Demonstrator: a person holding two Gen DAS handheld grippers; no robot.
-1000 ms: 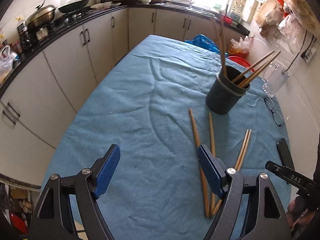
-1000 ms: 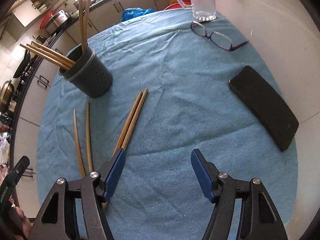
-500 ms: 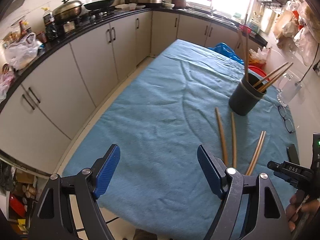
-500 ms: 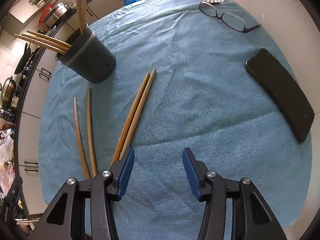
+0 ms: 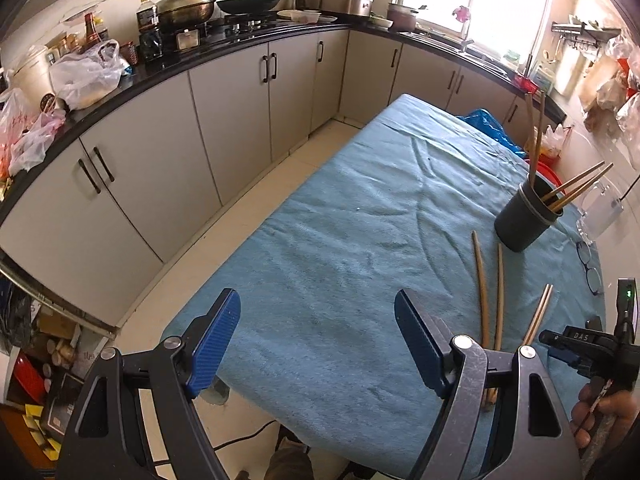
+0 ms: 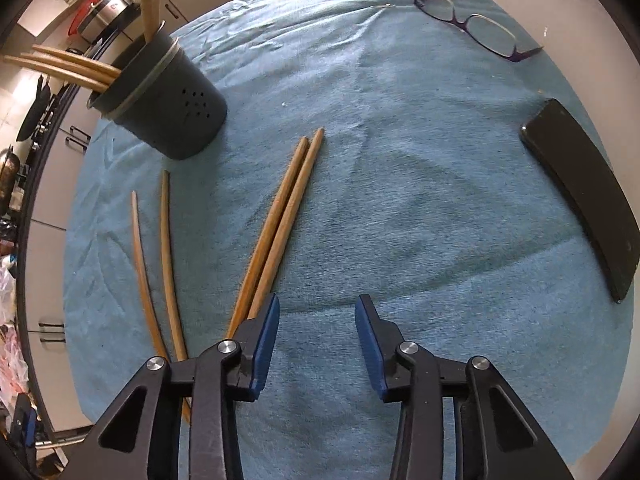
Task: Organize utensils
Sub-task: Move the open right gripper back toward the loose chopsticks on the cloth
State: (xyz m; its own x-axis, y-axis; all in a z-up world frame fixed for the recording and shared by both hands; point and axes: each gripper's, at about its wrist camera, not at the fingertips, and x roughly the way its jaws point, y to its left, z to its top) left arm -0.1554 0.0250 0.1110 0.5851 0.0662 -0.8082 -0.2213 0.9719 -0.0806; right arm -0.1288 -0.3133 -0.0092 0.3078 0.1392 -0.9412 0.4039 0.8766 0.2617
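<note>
Right wrist view: right gripper (image 6: 316, 344) low over the blue cloth (image 6: 400, 208), jaws released, nothing between them; its left pad sits just beside the near ends of the paired chopsticks (image 6: 280, 224). Two more loose chopsticks (image 6: 154, 264) lie at 9 o'clock of that pair, slightly splayed. Holder cup (image 6: 168, 108) at 11 o'clock, upright, several chopsticks already in it. Phone (image 6: 588, 200) at 3 o'clock and glasses (image 6: 480, 28) at 1 o'clock, both well apart from the work. Left gripper (image 5: 316, 344) hangs past the table's near edge, jaws released, empty. My read: shift the right gripper toward 9 o'clock so the pair's near ends sit between the pads, pinch both sticks together, lift level, then drop tips-first into the cup. Risk: catching only one stick, or the pair scissoring.
</note>
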